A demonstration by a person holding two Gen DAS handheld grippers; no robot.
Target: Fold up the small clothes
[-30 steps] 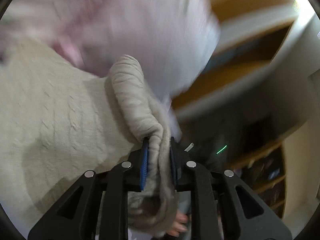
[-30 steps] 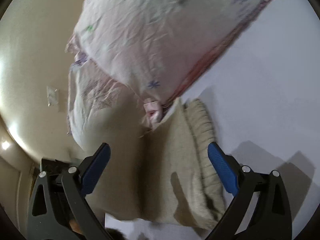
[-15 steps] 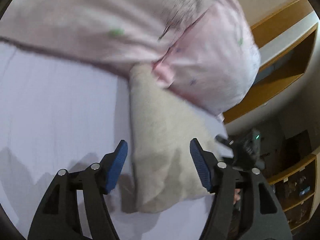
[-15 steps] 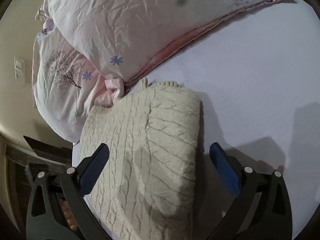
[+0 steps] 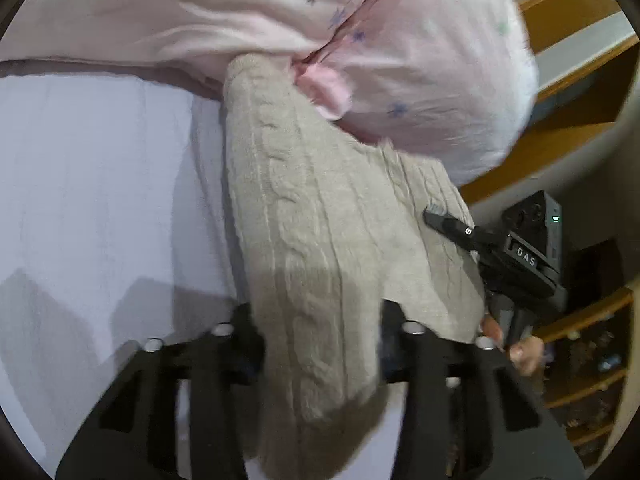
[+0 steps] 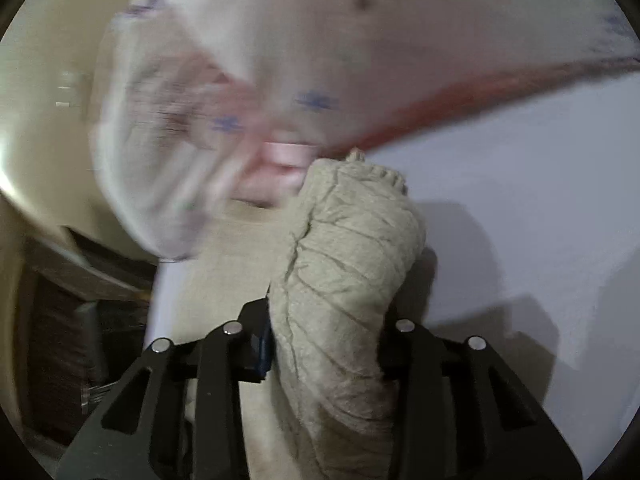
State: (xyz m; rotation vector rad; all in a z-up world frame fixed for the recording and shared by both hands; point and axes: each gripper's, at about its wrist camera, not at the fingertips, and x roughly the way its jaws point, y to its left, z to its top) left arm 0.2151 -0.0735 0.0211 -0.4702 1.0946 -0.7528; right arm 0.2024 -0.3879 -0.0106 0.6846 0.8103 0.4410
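A beige cable-knit sweater (image 5: 304, 208) lies folded on the white bed sheet (image 5: 100, 184), its far end against the pink pillows. My left gripper (image 5: 320, 344) is shut on the sweater's near edge, the knit bunched between the jaws. My right gripper (image 6: 326, 340) is shut on the sweater (image 6: 344, 248) too, with a thick fold of it rising between the jaws. The right gripper also shows in the left wrist view (image 5: 500, 256), at the sweater's right edge. The right wrist view is blurred.
Two pale pink printed pillows (image 5: 400, 60) lie at the far side, also in the right wrist view (image 6: 320, 40). Wooden shelves (image 5: 580, 92) stand beyond the bed's right edge. The white sheet (image 6: 520, 200) stretches to the right of the sweater.
Half a second ago both grippers were open over the folded sweater. Now both have closed on its near edge and the fabric is bunched up between the jaws.
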